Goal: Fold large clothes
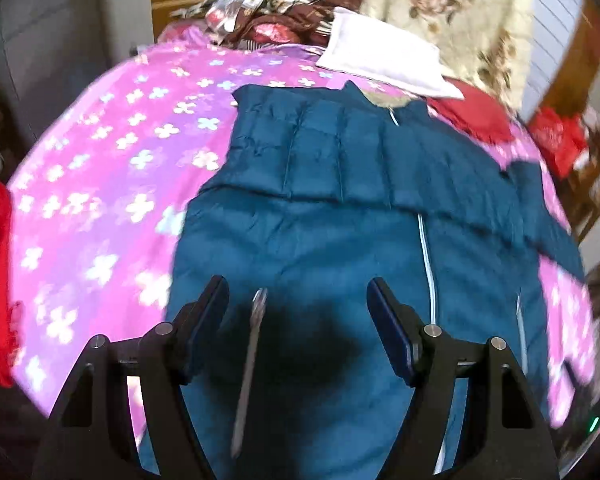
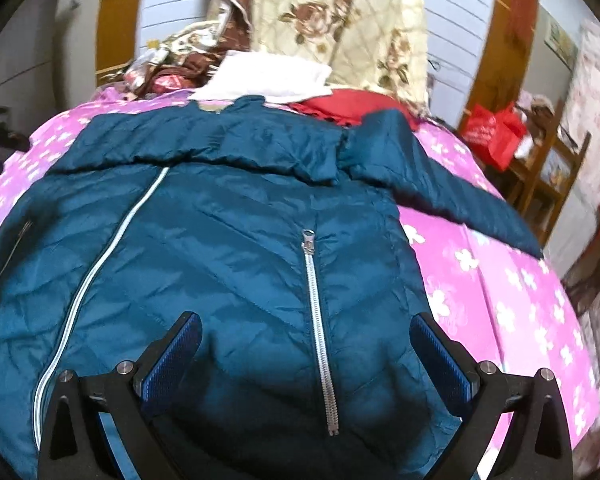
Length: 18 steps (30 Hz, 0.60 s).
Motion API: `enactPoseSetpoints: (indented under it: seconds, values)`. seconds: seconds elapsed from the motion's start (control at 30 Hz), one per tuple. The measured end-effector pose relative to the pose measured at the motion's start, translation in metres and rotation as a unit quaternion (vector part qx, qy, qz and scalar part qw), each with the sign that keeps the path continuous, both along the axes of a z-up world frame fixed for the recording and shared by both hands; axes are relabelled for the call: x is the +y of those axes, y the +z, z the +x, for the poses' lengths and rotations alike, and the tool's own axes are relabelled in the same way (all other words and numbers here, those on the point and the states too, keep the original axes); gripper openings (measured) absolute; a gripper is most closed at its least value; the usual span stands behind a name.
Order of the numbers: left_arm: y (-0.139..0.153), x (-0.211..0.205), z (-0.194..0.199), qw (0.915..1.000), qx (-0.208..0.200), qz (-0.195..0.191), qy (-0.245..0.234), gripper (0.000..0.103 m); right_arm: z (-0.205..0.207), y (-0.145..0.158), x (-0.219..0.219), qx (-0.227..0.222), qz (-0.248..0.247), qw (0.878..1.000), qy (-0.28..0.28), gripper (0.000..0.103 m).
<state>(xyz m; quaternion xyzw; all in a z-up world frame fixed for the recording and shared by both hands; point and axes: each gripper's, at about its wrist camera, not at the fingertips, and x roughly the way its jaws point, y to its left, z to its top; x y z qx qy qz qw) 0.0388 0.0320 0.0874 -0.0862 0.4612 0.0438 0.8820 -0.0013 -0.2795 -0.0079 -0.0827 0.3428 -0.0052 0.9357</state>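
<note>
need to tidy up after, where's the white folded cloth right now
The white folded cloth lies at the far end of the pink flowered bedspread, just beyond the collar of the teal jacket, with a red garment to its right in both views.

No text, label, brand or number can be read; pale marks on the red paper bag (image 2: pixel 494 130), right of frame, are too blurred.

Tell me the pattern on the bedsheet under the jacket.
Pink-purple bedsheet with white four-petal flowers, clearest in the left wrist view; the teal jacket lies on it.
</note>
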Motion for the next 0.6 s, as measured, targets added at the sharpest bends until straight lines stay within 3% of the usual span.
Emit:
enactPoseSetpoints:
  seconds: [0.1,0.37,0.6]
  values:
    - [0.011,-0.002,-0.022,0.9999,0.001,0.011,0.006,0.072,-0.003,0.001,0.004,-0.01,-0.019,1.0,0.009,0.103]
    - [0.036,0.034,-0.049,0.9924,0.011,-0.078,0.095,0.072,0.005,-0.006,-0.009,0.011,-0.015,1.0,-0.01,0.103]
    - [0.077,0.038,-0.095,0.9925,-0.016,-0.066,0.102,0.072,0.01,-0.014,-0.004,0.026,-0.041,0.999,-0.014,0.103]
